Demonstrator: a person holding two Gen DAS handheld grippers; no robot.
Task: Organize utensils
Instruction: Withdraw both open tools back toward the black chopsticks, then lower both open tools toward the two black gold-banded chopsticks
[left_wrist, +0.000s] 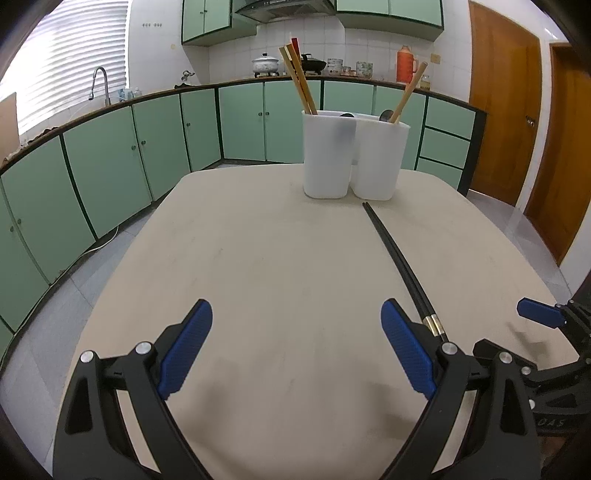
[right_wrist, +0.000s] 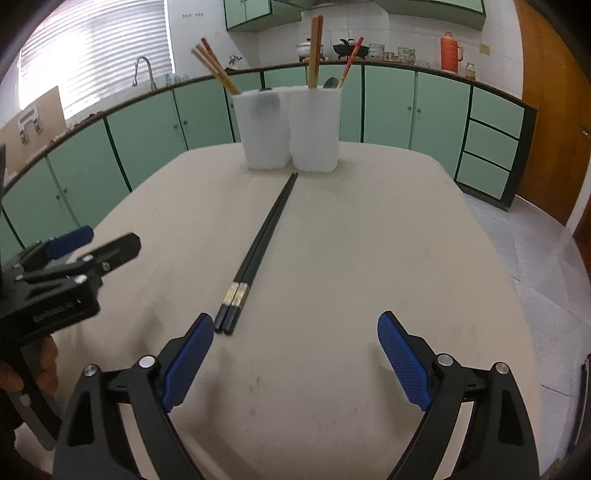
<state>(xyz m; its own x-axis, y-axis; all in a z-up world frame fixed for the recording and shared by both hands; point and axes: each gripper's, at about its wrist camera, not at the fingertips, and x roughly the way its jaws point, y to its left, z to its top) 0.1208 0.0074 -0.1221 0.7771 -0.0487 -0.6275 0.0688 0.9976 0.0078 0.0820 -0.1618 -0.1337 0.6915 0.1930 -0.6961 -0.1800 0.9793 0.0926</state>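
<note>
A pair of black chopsticks (right_wrist: 264, 242) with gold bands lies on the beige table (right_wrist: 369, 240), tips pointing at two white holders. It also shows in the left wrist view (left_wrist: 399, 262). The left holder (left_wrist: 327, 153) and right holder (left_wrist: 378, 158) stand at the far edge, holding wooden chopsticks (left_wrist: 297, 79) and a spoon. They also show in the right wrist view, left holder (right_wrist: 264, 129) and right holder (right_wrist: 314, 129). My left gripper (left_wrist: 297, 317) is open and empty, left of the chopsticks' thick ends. My right gripper (right_wrist: 295, 328) is open and empty, just behind and right of those ends.
Green kitchen cabinets (left_wrist: 110, 166) and a counter with a sink (left_wrist: 99, 85) curve behind and to the left. Wooden doors (left_wrist: 506, 110) stand at the right. Tiled floor surrounds the table. The right gripper (left_wrist: 543, 314) shows at the left view's right edge.
</note>
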